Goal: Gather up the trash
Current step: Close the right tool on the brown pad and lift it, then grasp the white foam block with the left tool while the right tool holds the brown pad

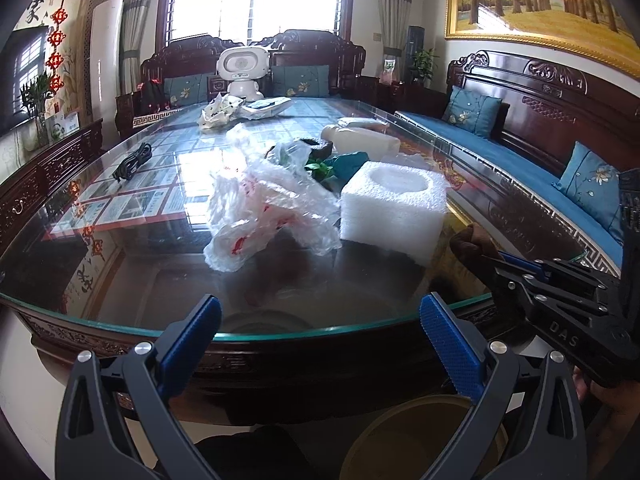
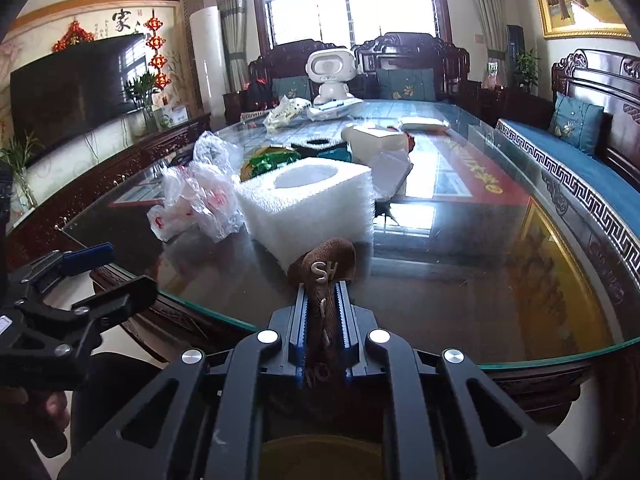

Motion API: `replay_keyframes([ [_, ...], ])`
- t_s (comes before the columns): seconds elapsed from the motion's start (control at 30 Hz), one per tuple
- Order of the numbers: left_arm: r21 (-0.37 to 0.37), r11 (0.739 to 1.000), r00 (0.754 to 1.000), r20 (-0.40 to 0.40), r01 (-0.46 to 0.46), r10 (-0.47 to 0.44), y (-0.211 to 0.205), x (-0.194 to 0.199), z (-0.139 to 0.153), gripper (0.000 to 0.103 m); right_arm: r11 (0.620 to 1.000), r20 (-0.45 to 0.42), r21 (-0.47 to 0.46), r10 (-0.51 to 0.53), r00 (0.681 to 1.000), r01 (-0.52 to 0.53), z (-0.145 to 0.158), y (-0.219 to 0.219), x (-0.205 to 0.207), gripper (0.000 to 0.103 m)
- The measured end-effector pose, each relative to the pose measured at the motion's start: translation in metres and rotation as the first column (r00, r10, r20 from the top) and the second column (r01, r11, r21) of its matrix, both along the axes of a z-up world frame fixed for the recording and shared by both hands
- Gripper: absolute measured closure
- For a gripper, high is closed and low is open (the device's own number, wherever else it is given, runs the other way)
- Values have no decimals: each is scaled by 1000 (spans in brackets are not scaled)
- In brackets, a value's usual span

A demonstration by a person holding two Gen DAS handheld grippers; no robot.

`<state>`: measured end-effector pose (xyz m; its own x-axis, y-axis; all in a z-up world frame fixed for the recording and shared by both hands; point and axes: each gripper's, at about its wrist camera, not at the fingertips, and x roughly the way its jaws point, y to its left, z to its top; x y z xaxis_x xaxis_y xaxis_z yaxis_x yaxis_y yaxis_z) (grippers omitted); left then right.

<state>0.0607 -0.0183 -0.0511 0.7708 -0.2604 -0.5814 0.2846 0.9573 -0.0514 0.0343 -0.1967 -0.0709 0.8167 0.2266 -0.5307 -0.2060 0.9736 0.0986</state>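
Note:
My right gripper (image 2: 323, 294) is shut on a brown fabric piece with pale letters (image 2: 326, 266), held just above the near edge of the glass table (image 2: 480, 300). The left wrist view shows that gripper (image 1: 516, 266) at the right with the brown fabric (image 1: 468, 240) sticking out of it. My left gripper (image 1: 320, 308) hangs open and holds nothing, in front of the table edge; it also shows as the left gripper (image 2: 114, 272) at the left of the right wrist view. Behind lie a white foam block (image 1: 394, 204) (image 2: 308, 204) and crumpled clear plastic bags (image 1: 264, 204) (image 2: 196, 196).
A round tan bin (image 1: 420, 436) (image 2: 320, 456) stands on the floor below the grippers. Further back on the table are a white bottle (image 1: 360, 140), green wrappers (image 2: 272, 160), a black cable (image 1: 132, 160), more bags and a white toy robot (image 1: 242, 68). A blue-cushioned bench (image 1: 520, 160) runs along the right.

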Motion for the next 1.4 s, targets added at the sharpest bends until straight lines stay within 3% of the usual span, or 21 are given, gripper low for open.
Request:
replay_keyframes([
  [0.23, 39, 999, 998, 55, 10, -12, -33, 8, 10, 4, 999, 85, 4, -34, 996, 34, 24, -21, -28, 90],
  [0.43, 95, 995, 996, 92, -17, 8, -59, 25, 0, 4, 998, 106, 22, -55, 993, 53, 30, -40, -36, 90],
  [0.77, -65, 986, 987, 70, 152, -148, -56, 56, -8, 4, 997, 98, 56, -64, 993, 59, 25, -48, -29, 90],
  [0.93, -79, 989, 990, 68, 125, -120, -49, 77, -3, 4, 998, 95, 59, -39, 995, 34, 23, -42, -25, 90],
  [1.4, -11, 972, 972, 11, 237, -237, -69, 108, -7, 4, 997, 75, 69, -33, 997, 28, 16, -41, -17, 90],
])
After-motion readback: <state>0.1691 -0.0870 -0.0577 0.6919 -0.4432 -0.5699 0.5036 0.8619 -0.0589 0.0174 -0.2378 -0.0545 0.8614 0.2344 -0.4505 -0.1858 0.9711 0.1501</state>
